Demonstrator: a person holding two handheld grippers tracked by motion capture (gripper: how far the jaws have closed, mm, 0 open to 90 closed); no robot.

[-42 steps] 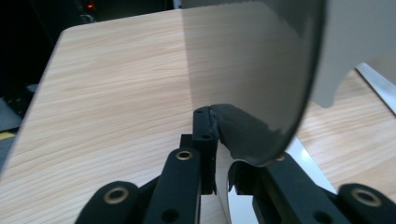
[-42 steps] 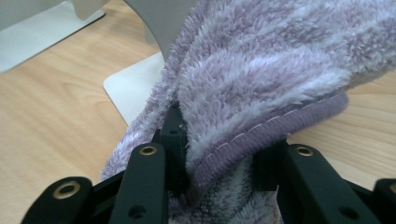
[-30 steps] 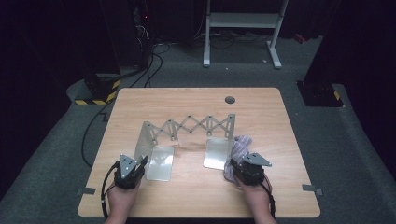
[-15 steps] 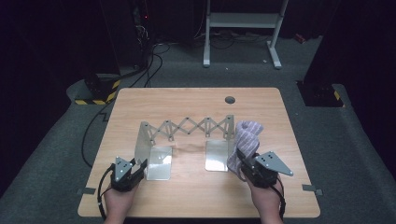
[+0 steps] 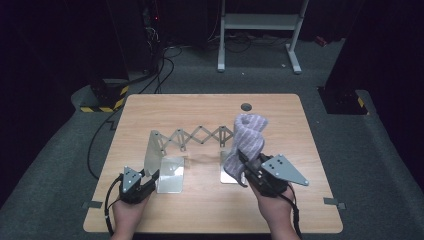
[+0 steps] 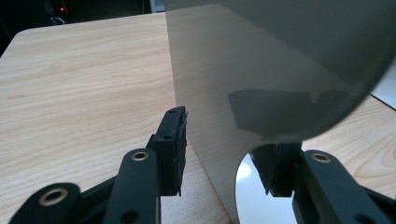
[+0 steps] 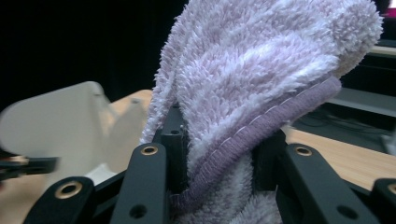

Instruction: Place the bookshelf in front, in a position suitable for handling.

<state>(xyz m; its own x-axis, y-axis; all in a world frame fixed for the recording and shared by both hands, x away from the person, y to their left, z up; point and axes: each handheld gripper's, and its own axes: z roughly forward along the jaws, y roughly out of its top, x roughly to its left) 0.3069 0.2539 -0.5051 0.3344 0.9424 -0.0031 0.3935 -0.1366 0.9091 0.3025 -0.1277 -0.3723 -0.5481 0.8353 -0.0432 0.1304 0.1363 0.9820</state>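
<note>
Both grippers black: left gripper [image 5: 141,184], right gripper [image 5: 251,172], brass-ringed jaw holes, grey triangular top plates, black trailing cables.

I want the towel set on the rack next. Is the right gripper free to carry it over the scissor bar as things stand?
Probably yes: the right gripper holds the towel above the scissor bar, with nothing between.

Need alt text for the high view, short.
A person's right tongs, lifted above a wooden table, grip a folded purple towel. The left tongs sit open around the upright metal plate at the left end of an expanding scissor-arm rack. A dark floor with cables surrounds the table.
</note>
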